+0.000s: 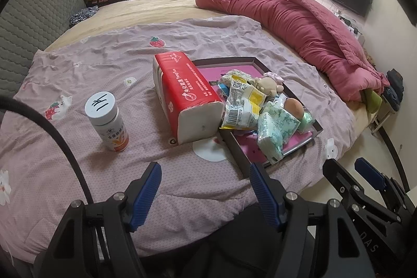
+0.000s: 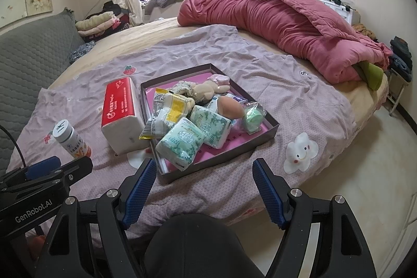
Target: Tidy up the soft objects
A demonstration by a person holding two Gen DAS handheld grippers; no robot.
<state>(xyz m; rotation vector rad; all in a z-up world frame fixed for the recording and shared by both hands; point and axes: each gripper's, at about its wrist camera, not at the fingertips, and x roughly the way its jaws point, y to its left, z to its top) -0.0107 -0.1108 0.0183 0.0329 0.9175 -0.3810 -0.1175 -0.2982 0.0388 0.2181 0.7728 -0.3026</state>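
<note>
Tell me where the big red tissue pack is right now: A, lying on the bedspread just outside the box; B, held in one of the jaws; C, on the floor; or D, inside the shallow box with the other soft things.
A: the red tissue pack lies on the purple bedspread against the left wall of the shallow box, between it and the white-capped bottle.

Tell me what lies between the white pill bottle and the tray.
The red tissue pack lies between the pill bottle and the tray, its side against the tray's left wall; the right wrist view shows this best.
</note>
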